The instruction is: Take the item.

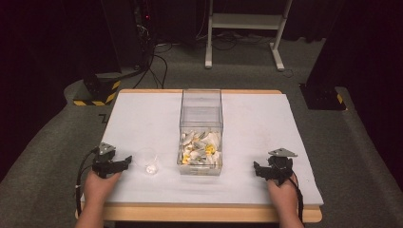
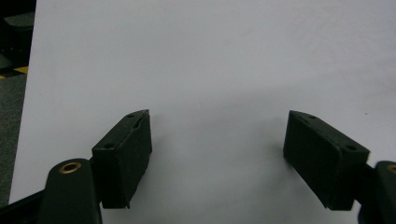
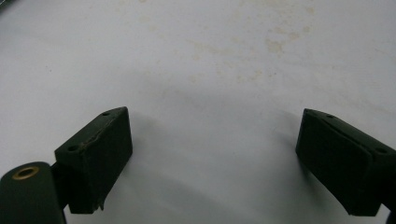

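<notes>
A clear plastic box (image 1: 201, 130) stands in the middle of the white table cover, its front half holding several white and yellow pieces (image 1: 199, 150). A small clear cup (image 1: 147, 161) with something white in its bottom stands left of the box. My left gripper (image 1: 110, 164) rests on the cover near the front left, just left of the cup, open with nothing between its jaws (image 2: 217, 135). My right gripper (image 1: 273, 167) rests near the front right, open and empty over bare cover (image 3: 212, 135).
The white cover (image 1: 142, 118) spans the wooden table (image 1: 209, 213). Faint yellowish stains (image 3: 261, 42) mark the cover ahead of the right gripper. Beyond the table lie grey carpet, cables, a white stand (image 1: 244, 28) and black bases with yellow stripes (image 1: 97, 92).
</notes>
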`<move>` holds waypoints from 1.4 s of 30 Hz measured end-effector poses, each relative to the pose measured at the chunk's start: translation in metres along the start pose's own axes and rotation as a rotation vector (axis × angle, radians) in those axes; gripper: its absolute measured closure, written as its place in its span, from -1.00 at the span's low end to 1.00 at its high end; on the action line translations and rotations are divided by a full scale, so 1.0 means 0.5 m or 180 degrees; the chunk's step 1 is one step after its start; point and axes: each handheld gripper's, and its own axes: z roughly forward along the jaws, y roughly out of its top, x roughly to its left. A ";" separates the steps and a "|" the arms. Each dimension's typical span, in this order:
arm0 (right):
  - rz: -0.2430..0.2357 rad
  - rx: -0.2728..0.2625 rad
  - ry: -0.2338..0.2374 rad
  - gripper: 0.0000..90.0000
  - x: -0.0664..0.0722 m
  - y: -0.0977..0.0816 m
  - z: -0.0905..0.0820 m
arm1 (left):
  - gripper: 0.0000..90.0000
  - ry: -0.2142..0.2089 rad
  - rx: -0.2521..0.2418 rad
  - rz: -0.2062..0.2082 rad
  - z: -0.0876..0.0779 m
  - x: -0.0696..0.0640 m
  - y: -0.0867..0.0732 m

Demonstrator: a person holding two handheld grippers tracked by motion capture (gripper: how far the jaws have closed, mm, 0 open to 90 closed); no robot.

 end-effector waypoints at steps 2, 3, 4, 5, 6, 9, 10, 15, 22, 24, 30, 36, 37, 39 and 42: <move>-0.0001 -0.0001 -0.0002 -0.77 0.000 0.000 0.000 | -0.56 -0.0029 0.0029 -0.0059 0.000 0.000 0.002; -0.0001 -0.0001 -0.0002 -0.77 0.000 0.000 0.000 | -0.58 -0.0029 0.0029 -0.0059 0.000 0.000 0.002; -0.0002 -0.0002 -0.0003 -0.77 0.000 0.000 0.000 | -0.58 -0.0030 0.0047 -0.0054 -0.001 0.002 0.003; -0.0001 -0.0002 -0.0002 -0.77 0.000 0.000 0.000 | -0.59 -0.0045 0.0048 -0.0060 -0.002 0.002 0.003; -0.0001 -0.0002 -0.0002 -0.77 0.000 0.000 0.000 | -0.60 -0.0067 0.0005 -0.0076 -0.006 0.002 0.004; 0.0000 -0.0002 0.0001 -0.77 0.000 0.000 0.000 | -0.62 -0.0088 -0.0043 -0.0062 -0.010 0.001 0.005; 0.0000 -0.0003 0.0001 -0.77 0.000 0.000 0.000 | -0.63 -0.0092 -0.0076 -0.0033 -0.015 0.000 0.007; 0.0001 -0.0003 0.0003 -0.77 0.000 0.000 0.000 | -0.63 -0.0128 -0.0143 -0.0019 -0.025 -0.002 0.010; 0.0006 0.0004 0.0004 -0.77 0.000 0.000 0.000 | -0.64 -0.0151 -0.0228 0.0029 -0.048 -0.007 0.017; 0.0003 0.0002 0.0005 -0.77 -0.001 0.000 0.000 | -0.64 -0.0141 -0.0274 0.0052 -0.054 -0.009 0.021; 0.0002 0.0003 0.0005 -0.77 0.000 0.000 0.000 | -0.62 -0.0163 -0.0348 0.0061 -0.068 -0.011 0.028; 0.0002 0.0002 0.0005 -0.77 0.000 0.000 0.000 | -0.63 -0.0176 -0.0434 0.0059 -0.081 -0.008 0.034; 0.0002 0.0002 0.0005 -0.77 0.000 0.000 0.000 | -0.63 -0.0178 -0.0454 0.0055 -0.083 -0.008 0.035; 0.0002 0.0002 0.0005 -0.77 0.000 0.000 0.000 | -0.63 -0.0184 -0.0479 0.0066 -0.088 -0.008 0.038; 0.0002 0.0003 0.0005 -0.77 0.000 0.000 0.000 | -0.64 -0.0200 -0.0516 0.0064 -0.094 -0.009 0.041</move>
